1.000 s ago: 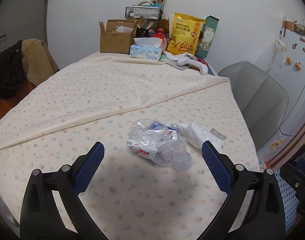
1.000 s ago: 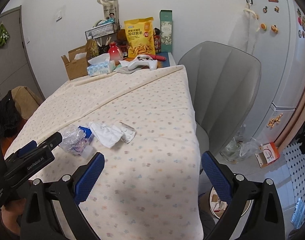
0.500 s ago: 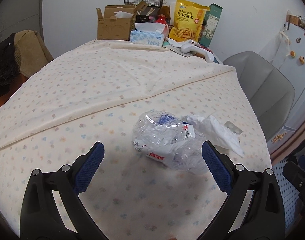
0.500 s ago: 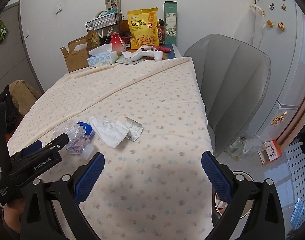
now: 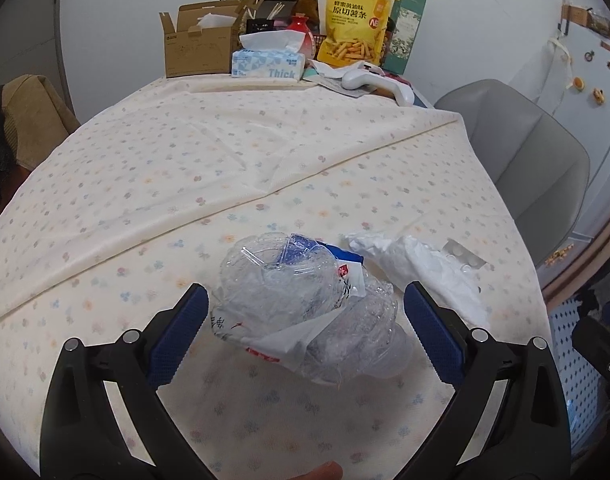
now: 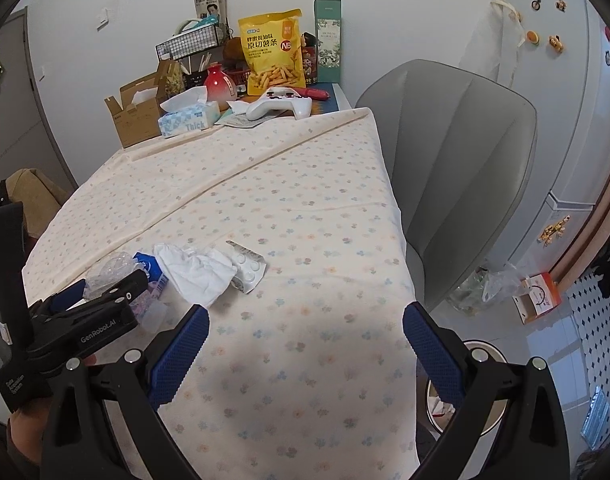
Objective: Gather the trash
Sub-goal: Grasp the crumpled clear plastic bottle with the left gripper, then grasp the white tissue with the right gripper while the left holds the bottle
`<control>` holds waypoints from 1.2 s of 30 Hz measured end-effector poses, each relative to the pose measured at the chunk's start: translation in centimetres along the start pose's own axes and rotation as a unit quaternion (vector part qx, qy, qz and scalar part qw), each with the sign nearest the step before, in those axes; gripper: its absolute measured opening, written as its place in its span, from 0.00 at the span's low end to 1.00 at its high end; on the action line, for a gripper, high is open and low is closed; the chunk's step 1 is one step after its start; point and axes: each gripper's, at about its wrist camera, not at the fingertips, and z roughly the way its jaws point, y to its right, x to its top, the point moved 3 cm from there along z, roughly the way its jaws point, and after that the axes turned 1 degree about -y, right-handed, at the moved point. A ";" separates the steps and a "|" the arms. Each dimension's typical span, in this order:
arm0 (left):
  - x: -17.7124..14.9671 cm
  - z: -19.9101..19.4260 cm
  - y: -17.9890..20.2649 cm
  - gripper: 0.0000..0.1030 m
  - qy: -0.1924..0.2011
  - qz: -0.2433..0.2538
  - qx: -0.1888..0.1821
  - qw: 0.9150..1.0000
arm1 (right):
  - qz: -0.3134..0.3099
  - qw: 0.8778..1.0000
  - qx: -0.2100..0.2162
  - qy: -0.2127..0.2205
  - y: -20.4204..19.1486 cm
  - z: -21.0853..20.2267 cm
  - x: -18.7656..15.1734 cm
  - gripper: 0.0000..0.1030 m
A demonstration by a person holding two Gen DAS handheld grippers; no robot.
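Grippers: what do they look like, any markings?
Both are black plastic frames with silver rivets and textured blue pads. The left gripper, seen from the right wrist camera, carries white "GenRobot.AI" lettering on its side. No cables or sleeves visible.

Tissue box [image 5: 268,63], snack bag [image 5: 356,28] — grey chair [image 6: 457,168] alongside.

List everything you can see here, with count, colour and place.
bottle: 1, clear, crushed, between the left tongs' fingers
tissue: 1, white, crumpled, right of bottle
blister pack: 1, silver, beside tissue
tissue box: 1, blue-white, table's far end
carton: 1, brown, open, far end
snack bag: 1, yellow, far end
controller: 1, white, far end
chair: 1, grey, right of table
fridge: 1, white, far right
left tongs: open, around bottle
right tongs: open, above table
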 end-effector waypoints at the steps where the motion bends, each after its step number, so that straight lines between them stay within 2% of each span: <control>1: 0.0 0.2 0.0 0.94 -0.001 0.001 0.001 1.000 | -0.002 1.000 -0.001 -0.002 -0.1 0.2 0.0 0.92; 6: 0.1 0.8 0.1 0.94 0.001 0.004 0.005 1.000 | -0.011 1.000 0.000 -0.009 -0.7 1.0 0.2 0.92; 8: 0.1 0.5 -0.1 0.88 0.009 0.005 0.005 1.000 | -0.016 1.000 0.003 -0.011 -1.2 1.3 0.2 0.92; 10: 0.3 0.5 -0.5 0.88 0.010 0.002 0.006 1.000 | -0.024 1.000 0.006 -0.013 -2.0 1.6 0.3 0.92; 16: 0.9 -1.1 -2.5 0.88 0.029 -0.019 0.015 0.999 | -0.041 0.999 0.019 -0.020 -4.2 2.5 0.5 0.91; 22: 1.8 -2.8 -5.4 0.88 0.056 -0.042 0.042 0.997 | -0.058 0.997 0.032 -0.028 -6.4 3.3 0.3 0.88; 28: 1.2 -1.9 -7.3 0.88 0.044 -0.057 0.064 0.995 | -0.072 0.996 0.039 -0.040 -7.8 4.4 -0.1 0.83; 36: 0.8 -1.5 -7.8 0.88 0.042 -0.064 0.066 0.995 | -0.095 0.993 0.033 -0.060 -9.0 6.4 -0.4 0.75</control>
